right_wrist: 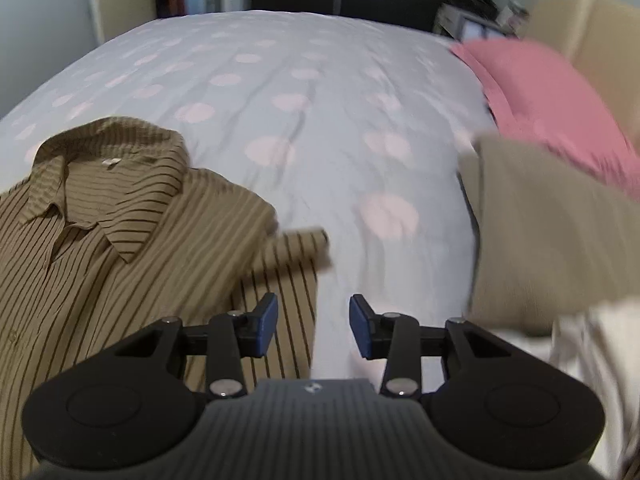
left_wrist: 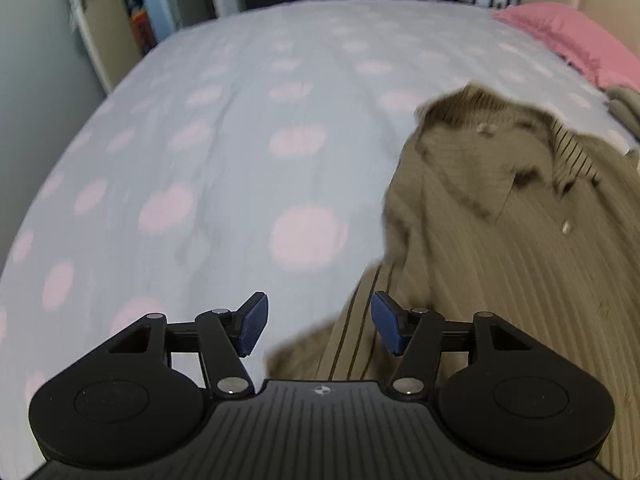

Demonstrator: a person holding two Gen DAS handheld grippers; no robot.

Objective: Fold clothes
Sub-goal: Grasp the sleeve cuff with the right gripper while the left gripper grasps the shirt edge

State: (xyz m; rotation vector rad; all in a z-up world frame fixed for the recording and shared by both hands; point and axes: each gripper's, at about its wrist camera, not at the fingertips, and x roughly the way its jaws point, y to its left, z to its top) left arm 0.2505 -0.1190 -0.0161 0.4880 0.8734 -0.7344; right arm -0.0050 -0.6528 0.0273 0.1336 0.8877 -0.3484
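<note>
A wide bedspread (right_wrist: 304, 128), pale blue with pink dots, fills most of both views, running up to dark doors at the top of the frame and to a pink pillow (right_wrist: 552, 104) at the upper right. The task's olive striped shirt (right_wrist: 120, 248) lies flat on it, front up with the collar spread, in the lower left of the right wrist view and the lower right of the left wrist view; one short sleeve (right_wrist: 296, 256) sticks out toward the frame centre. A plain khaki garment (right_wrist: 552, 232) and something off-white (right_wrist: 592, 352) sit piled at the right edge, apparently waiting. The left gripper (left_wrist: 318, 326) hovers wide apart and empty over the shirt's near-left border, and the right gripper (right_wrist: 314, 326) is likewise spread and empty, one blue pad over the sleeve's striped cloth, the other over bare bedspread. The main risk from here is likely a pinch that catches the bedspread along with the thin shirt, or takes only one layer, so a fold drags crooked; the blur suggests quick motion, which would make that likelier. Open bedspread above the shirt gives plenty of room, while the pile on the right crowds that side.
</note>
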